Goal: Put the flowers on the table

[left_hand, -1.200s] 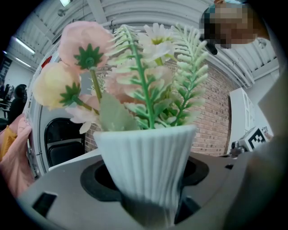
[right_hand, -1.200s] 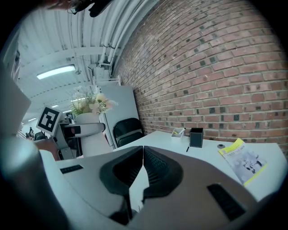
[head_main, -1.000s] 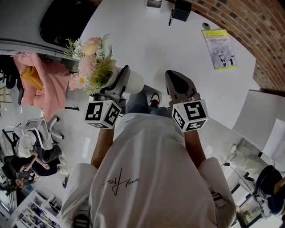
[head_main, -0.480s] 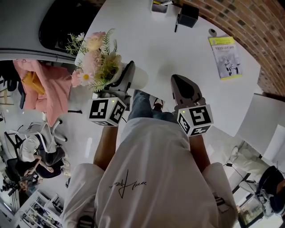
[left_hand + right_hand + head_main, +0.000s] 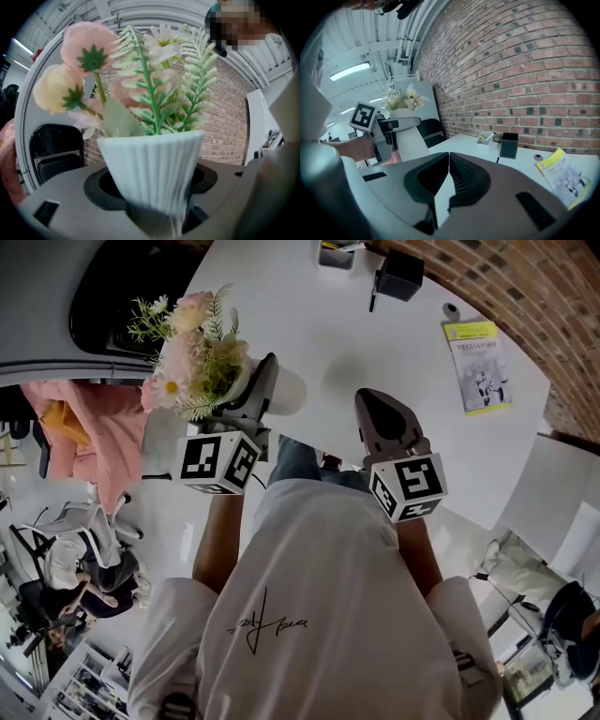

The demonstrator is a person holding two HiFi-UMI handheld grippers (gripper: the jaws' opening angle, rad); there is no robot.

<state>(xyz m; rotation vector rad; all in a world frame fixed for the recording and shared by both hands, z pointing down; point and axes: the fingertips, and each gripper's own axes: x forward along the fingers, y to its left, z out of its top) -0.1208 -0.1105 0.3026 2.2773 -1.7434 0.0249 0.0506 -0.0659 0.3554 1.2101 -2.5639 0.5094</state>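
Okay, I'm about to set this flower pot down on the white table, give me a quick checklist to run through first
1. Grip: the left gripper has its jaws closed on the white ribbed pot. Ok.
2. Pot upright, flowers on top, as the right gripper view shows. Ok.
3. Landing spot: the table ahead of the pot is bare. Ok.
4. Black box and booklet lie well away from that spot. Ok.
5. Right gripper is shut, empty and off to the side. Ok.
6. Pot base fully over the table rather than its edge: cannot tell.
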